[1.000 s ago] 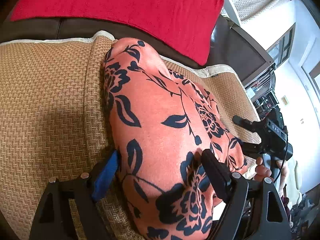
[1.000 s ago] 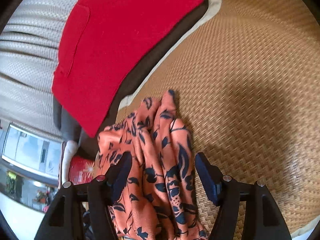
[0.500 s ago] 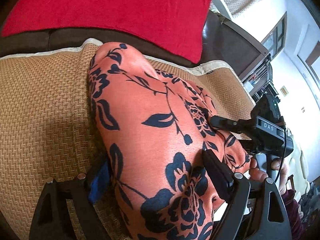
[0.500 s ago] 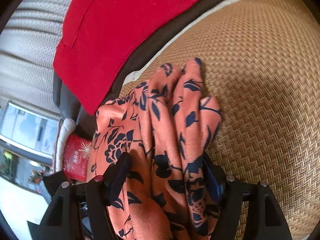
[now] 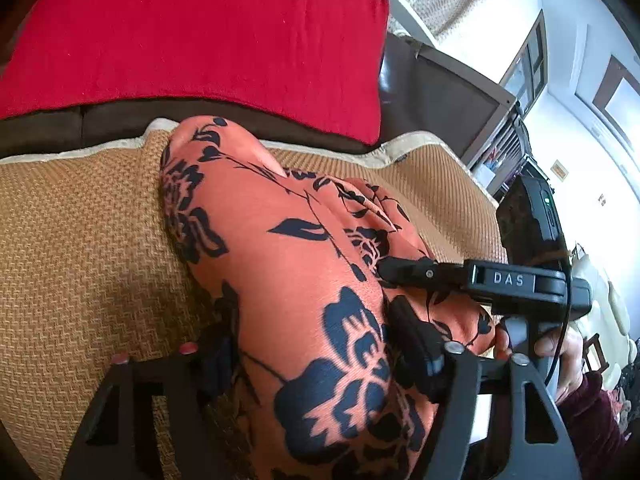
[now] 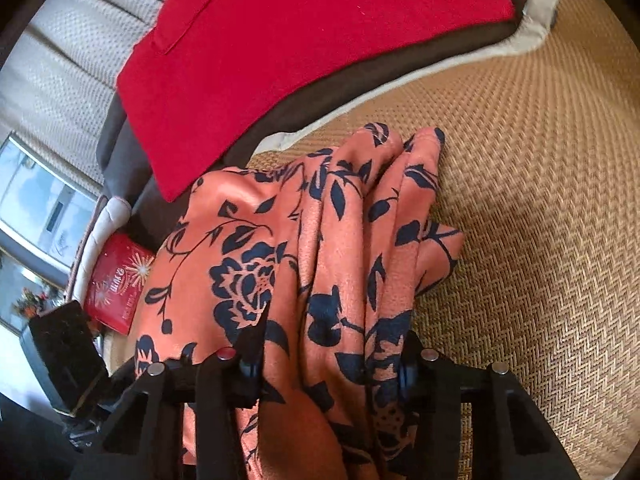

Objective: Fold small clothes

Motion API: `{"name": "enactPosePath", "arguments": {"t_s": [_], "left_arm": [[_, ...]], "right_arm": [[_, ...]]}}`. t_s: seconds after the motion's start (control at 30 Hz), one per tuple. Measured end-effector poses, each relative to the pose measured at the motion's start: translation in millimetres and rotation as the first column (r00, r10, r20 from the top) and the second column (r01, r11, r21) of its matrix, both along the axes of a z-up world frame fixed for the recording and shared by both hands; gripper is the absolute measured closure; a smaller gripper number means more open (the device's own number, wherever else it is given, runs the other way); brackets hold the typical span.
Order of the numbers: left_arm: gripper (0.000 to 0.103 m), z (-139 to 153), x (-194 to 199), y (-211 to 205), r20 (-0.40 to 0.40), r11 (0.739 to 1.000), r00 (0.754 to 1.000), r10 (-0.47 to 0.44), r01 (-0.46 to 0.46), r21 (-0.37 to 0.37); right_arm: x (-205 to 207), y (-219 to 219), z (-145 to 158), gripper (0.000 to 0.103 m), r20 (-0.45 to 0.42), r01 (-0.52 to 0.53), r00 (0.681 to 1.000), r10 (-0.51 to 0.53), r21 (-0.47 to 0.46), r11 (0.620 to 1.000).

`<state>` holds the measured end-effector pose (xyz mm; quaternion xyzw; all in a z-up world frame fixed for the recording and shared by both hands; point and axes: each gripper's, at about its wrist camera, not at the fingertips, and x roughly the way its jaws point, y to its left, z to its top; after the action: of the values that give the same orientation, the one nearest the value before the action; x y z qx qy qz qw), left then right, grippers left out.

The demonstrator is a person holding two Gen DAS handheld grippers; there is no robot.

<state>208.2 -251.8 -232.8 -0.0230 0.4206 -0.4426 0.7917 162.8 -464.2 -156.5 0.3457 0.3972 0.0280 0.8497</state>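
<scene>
Cloth [image 5: 288, 280], orange floral, sits bunched between both tongs: left tongs [image 5: 316, 356] and right tongs [image 6: 332, 356] pinch it, gathering folds toward twelve o'clock on the woven mat [image 6: 540, 200].

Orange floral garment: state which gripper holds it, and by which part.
Both. The left gripper pinches the orange floral garment at one near end of its bunched folds; the right gripper pinches the other near end.

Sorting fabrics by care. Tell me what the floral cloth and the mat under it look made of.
Cloth: soft, thin woven fabric with a faint sheen, likely satin-like polyester or rayon; it drapes in smooth rounded folds. Mat: stiff woven rattan, bamboo or straw, matte tan; herringbone weave shows, with a cream fabric border.
</scene>
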Motion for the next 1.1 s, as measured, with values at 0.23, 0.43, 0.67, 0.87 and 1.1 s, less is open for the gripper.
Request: {"name": "enactPosePath", "arguments": {"t_s": [0.23, 0.43, 0.67, 0.87, 1.1], "left_arm": [[0.042, 9, 3, 2, 0.050, 1.000, 0.999, 0.010, -0.010, -0.014], [0.043, 21, 7, 19, 0.093, 0.996, 0.994, 0.054, -0.047, -0.074], [0.044, 34, 15, 56, 0.122, 0.988, 0.986, 0.117, -0.103, -0.113], [0.044, 42, 18, 83, 0.158, 0.980, 0.972, 0.177, -0.159, -0.117], [0.044, 40, 21, 96, 0.169, 0.974, 0.961, 0.219, -0.207, -0.088]], "right_arm": [[7, 34, 22, 0.056, 0.064, -0.025, 0.998, 0.029, -0.072, 0.997], [19, 68, 39, 0.057, 0.108, -0.045, 0.992, 0.057, -0.111, 0.993], [31, 105, 64, 0.058, 0.201, -0.061, 0.976, 0.085, -0.122, 0.991], [36, 127, 78, 0.058, 0.258, -0.084, 0.960, 0.111, -0.115, 0.990], [39, 133, 78, 0.058, 0.248, -0.113, 0.959, 0.138, -0.113, 0.987]]}}
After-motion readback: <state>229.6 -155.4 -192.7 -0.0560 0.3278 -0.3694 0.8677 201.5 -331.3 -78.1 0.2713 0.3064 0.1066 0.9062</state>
